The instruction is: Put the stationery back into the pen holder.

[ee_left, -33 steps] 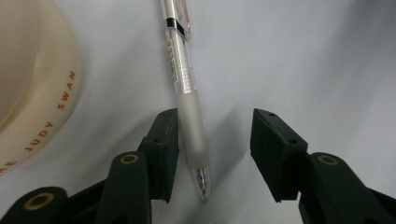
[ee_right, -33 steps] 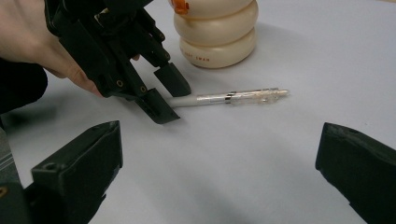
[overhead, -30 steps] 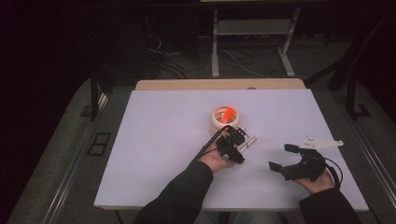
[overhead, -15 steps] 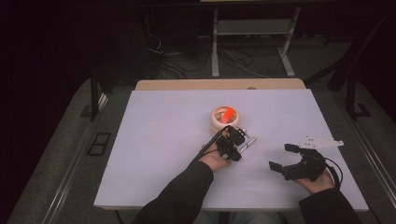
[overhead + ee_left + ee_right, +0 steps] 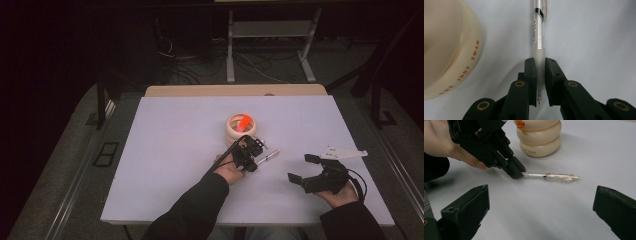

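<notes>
A clear pen (image 5: 539,32) lies flat on the white table (image 5: 165,150). My left gripper (image 5: 539,62) is shut on its frosted grip end; the jaws have just been closing with the pen between them. In the high view the left gripper (image 5: 256,160) sits mid-table with the pen (image 5: 270,155) sticking out to the right. Just beyond stands a cream ringed pot (image 5: 234,132) with an orange piece (image 5: 244,123) inside. My right gripper (image 5: 303,168) rests open near the right front, its jaws (image 5: 541,195) wide apart and aimed at the pen (image 5: 554,177).
The cream pot (image 5: 451,50) stands close to the left of the pen in the left gripper view, lettered on its rim. A wooden strip (image 5: 235,90) borders the table's far edge. Beyond it are a dark floor, cables and a metal stand (image 5: 270,30).
The left gripper's jaws have drawn together on the pen. Both hands have kept their places.
</notes>
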The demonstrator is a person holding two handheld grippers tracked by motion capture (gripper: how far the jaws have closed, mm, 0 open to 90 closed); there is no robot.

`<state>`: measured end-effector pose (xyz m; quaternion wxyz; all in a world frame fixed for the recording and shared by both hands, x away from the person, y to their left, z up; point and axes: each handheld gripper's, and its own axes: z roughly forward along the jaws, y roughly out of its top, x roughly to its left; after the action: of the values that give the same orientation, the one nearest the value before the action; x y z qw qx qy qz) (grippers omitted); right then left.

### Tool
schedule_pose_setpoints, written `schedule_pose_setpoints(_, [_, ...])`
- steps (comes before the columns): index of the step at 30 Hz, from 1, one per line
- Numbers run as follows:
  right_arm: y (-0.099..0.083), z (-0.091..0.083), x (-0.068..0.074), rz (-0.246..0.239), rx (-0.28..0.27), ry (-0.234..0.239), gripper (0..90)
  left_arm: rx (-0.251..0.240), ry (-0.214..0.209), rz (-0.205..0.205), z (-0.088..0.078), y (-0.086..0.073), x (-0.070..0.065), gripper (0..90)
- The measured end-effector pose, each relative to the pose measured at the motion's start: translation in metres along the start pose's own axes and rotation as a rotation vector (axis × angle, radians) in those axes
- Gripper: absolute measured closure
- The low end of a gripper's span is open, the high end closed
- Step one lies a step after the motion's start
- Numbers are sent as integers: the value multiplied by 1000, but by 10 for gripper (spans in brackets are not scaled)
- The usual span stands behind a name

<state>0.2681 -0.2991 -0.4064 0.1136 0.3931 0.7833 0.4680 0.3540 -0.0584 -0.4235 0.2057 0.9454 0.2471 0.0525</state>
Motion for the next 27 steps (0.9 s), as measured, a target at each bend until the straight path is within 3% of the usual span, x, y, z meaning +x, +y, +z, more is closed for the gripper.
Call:
schedule_pose_setpoints(3, [0,0,0,0,1,3,2,-7,-11,18,-1,-1,2,795])
schedule_pose_setpoints(7, [0,0,-1,2,1,3,2,-44,-67,-7,-1,-4,5,795])
schedule_pose_setpoints(11, [0,0,-1,1,0,5,2,-69,-96,18,-6,-5,3,796])
schedule_pose_setpoints(27, [3,-3,0,-5,-14,14,2,-176,-89,121,-37,-17,-1,795])
